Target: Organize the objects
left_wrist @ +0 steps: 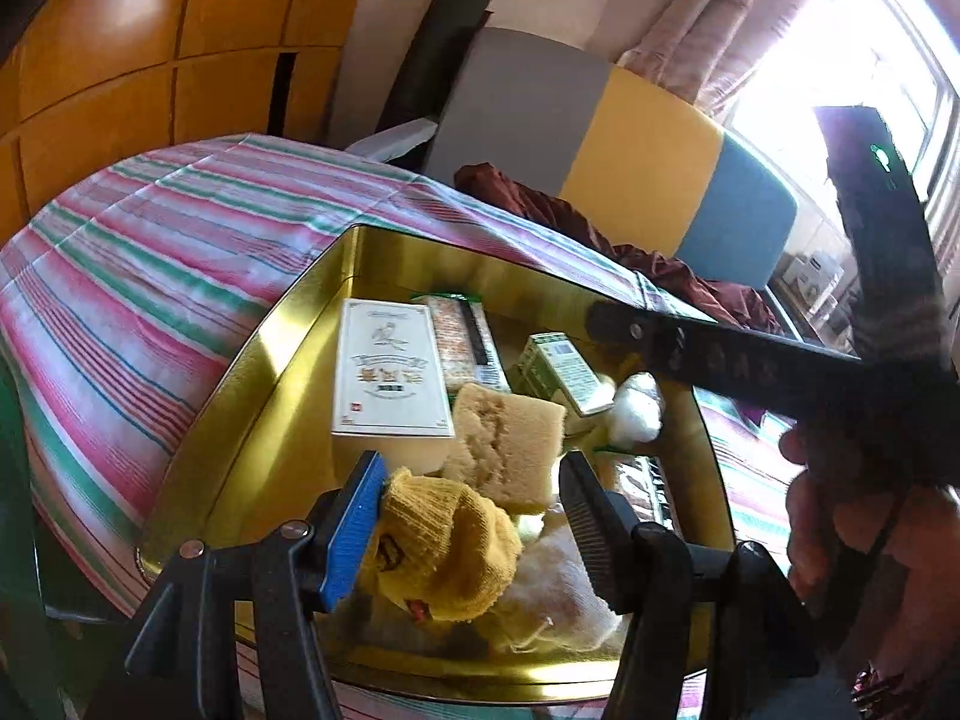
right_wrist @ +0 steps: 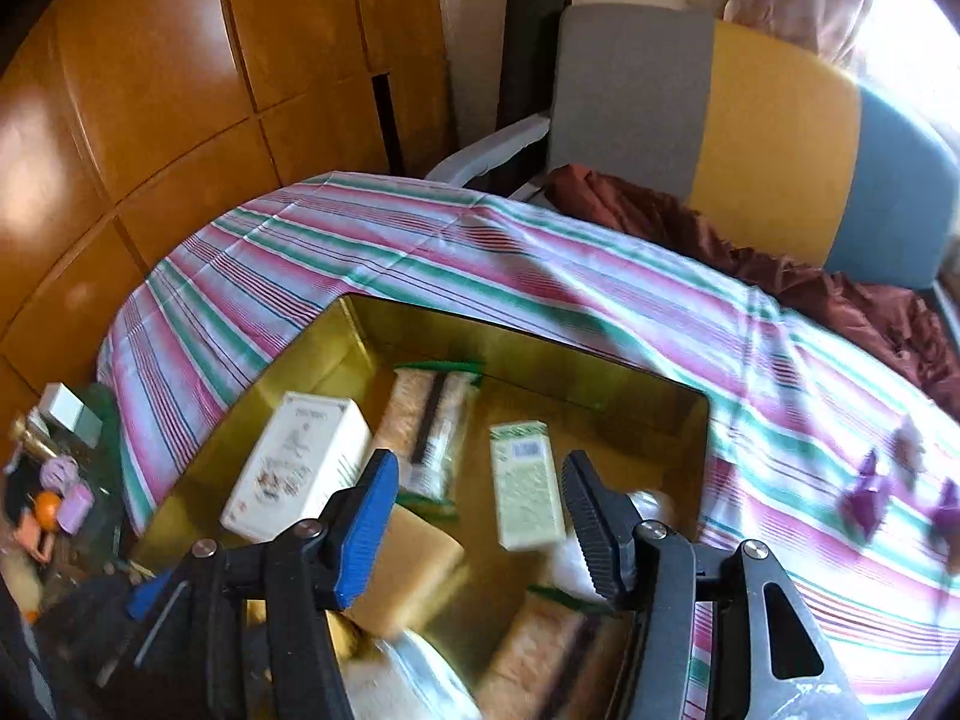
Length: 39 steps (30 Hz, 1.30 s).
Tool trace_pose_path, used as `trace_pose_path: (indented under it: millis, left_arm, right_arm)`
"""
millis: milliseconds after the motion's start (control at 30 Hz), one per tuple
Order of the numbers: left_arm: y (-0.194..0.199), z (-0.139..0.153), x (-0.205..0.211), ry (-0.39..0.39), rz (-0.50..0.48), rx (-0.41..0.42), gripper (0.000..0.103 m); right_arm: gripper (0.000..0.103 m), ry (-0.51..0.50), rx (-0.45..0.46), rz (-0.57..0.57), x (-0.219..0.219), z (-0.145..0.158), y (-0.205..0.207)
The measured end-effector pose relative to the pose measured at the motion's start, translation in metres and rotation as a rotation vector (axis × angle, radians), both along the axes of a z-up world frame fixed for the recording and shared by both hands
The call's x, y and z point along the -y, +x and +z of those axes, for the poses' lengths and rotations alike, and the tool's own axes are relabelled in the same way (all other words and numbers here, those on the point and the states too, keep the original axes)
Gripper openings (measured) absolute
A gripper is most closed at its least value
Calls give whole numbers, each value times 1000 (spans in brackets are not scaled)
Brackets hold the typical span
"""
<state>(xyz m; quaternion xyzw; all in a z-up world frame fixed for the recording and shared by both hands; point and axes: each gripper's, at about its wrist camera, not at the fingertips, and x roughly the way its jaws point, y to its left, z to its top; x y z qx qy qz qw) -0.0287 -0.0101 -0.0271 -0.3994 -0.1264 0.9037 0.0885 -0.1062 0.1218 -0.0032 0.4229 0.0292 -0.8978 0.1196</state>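
Two tools are hovering over the gold tin (left_wrist: 282, 354): left tool (left_wrist: 474, 504) is loosely straddling a yellow sock (left_wrist: 447, 546) (right pad clear), right tool (right_wrist: 480, 522) is standing apart, empty.

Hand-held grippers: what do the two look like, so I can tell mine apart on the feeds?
Both look alike. The left hand-held gripper and right hand-held gripper each have a black frame with silver pivot screws, one finger faced with a ribbed blue pad and the other with a ribbed black pad. In the left view, the right unit's long black body carries a small green light.
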Motion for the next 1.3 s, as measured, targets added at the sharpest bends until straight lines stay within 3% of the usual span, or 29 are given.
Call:
trace_pose_path:
  millis: [333, 700, 933, 1300]
  left_arm:
    - [13, 8, -22, -14, -71, -48, 60]
    - [32, 15, -62, -21, -204, -89, 61]
    - [40, 20, -104, -18, -313, -87, 61]
    - [53, 13, -185, -83, -513, -66, 61]
  right_arm:
    - [60, 28, -54, -110, -58, 6, 41]
    - [60, 64, -17, -248, -128, -13, 75]
    - [61, 54, 3, -335, -171, -27, 91]
    - [63, 48, 36, -469, -247, -56, 117]
